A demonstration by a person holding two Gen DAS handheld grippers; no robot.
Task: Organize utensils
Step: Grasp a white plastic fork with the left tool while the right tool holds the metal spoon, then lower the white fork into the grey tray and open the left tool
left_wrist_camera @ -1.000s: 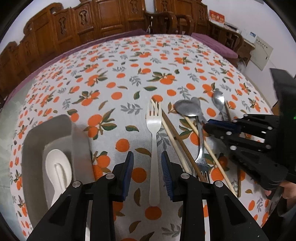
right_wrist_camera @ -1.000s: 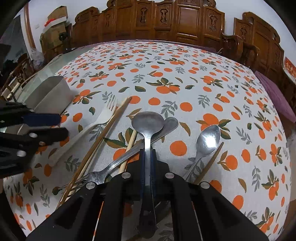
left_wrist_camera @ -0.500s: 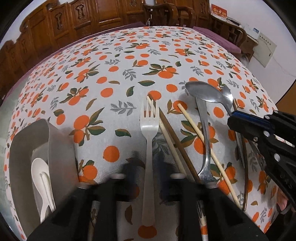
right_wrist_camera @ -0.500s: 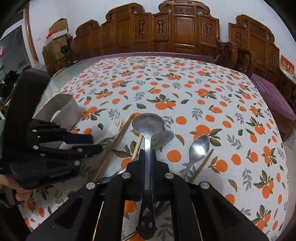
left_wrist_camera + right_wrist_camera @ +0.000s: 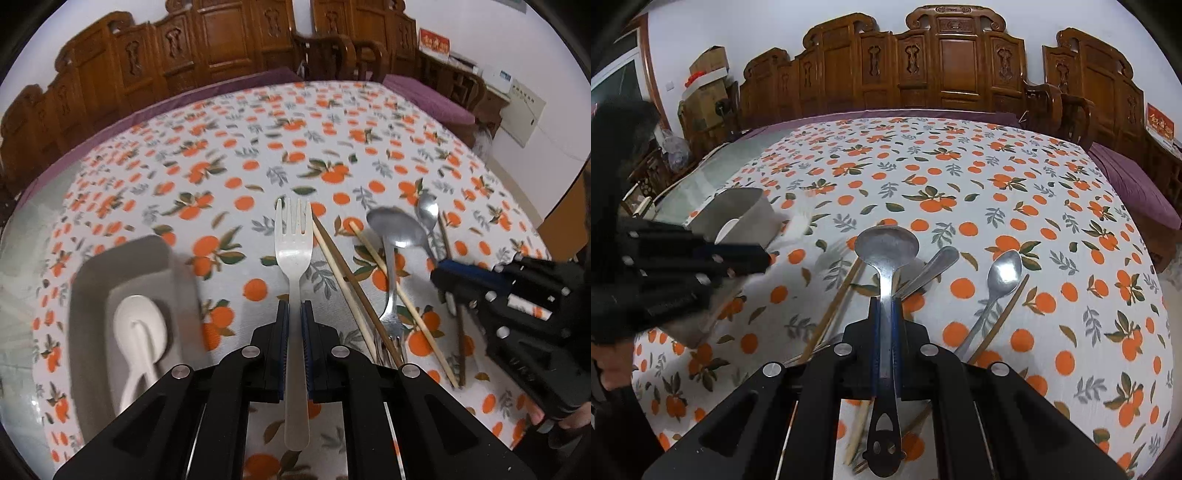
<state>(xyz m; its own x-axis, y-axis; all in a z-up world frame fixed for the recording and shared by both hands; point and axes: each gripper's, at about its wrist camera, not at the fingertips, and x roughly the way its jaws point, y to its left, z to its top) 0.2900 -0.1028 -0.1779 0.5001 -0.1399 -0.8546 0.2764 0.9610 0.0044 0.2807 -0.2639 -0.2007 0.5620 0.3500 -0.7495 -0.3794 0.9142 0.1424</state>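
Orange-print tablecloth (image 5: pixel 258 155) under a pale speckled plastic fork (image 5: pixel 293 258).

Right gripper (image 5: pixel 884 314) clamped on steel ladle-spoon (image 5: pixel 886 254), bowl fwd, above orange-print tablecloth (image 5: pixel 1052 295). Smaller spoon (image 5: pixel 1001 277) + chopstick (image 5: pixel 1001 317) lie to its right. Left gripper (image 5: pixel 746 258) at left w/ blurred white fork (image 5: pixel 798 227), grey bin (image 5: pixel 738 218) behind.

A home dining room: carved wooden chairs (image 5: pixel 964 66) ring an orange-print tablecloth (image 5: pixel 960 177) (cardboard boxes (image 5: pixel 709 74) stacked behind).
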